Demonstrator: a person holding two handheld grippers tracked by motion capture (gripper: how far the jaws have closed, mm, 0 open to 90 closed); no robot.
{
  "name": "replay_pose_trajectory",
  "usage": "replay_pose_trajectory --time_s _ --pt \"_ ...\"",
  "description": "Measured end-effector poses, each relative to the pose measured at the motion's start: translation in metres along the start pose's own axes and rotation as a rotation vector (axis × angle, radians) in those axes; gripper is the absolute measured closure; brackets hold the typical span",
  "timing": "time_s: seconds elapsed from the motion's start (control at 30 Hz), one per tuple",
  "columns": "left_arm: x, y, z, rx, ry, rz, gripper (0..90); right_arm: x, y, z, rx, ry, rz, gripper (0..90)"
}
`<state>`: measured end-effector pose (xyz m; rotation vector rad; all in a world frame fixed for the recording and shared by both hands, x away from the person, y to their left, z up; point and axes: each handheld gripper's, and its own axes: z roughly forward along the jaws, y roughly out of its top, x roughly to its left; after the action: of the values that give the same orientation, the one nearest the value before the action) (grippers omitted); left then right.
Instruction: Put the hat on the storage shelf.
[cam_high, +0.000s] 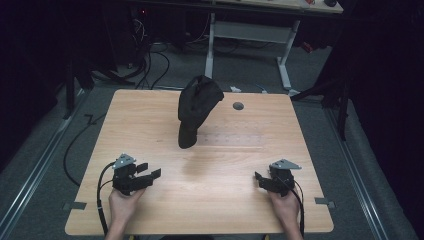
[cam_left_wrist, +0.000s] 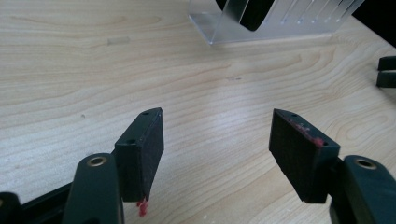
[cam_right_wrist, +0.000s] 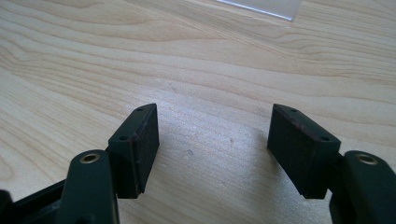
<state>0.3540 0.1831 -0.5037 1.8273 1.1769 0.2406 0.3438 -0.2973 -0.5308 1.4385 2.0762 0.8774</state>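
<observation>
A person's left gripper (cam_high: 150, 175) rests near the wooden table's (cam_high: 225, 200) front edge, jaws spread wide and empty. The black cap (cam_high: 197, 107) sits on a clear stand (cam_left_wrist: 261, 28) at mid-table, well apart. The right gripper (cam_high: 258, 178) likewise gapes empty. Work appears unstarted; next comes a reach toward the cap.

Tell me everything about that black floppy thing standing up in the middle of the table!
The black cloth thing looks like soft, dark fabric, maybe a cap, though that is hard to tell. It is draped over a clear plastic stand, so it sits upright, wide and crumpled on top, narrower below. It stands on the wooden table, toward the far side, near a small round hole. Nothing else touches it.
</observation>
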Motion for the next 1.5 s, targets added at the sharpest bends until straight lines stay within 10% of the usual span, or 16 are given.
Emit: replay_pose_trajectory --time_s 0.5,1.23,1.5 --pt "-0.005 -0.016 0.015 0.034 0.029 0.018 34.8 0.0 0.0 0.0 0.0 0.0 0.0 34.0" --pt "-0.023 -0.028 0.031 0.105 0.197 0.204 28.1 0.0 0.0 0.0 0.0 0.0 0.0 34.0" --pt "-0.023 -0.028 0.032 0.105 0.194 0.198 26.8 0.0 0.0 0.0 0.0 -0.001 0.001 34.1"
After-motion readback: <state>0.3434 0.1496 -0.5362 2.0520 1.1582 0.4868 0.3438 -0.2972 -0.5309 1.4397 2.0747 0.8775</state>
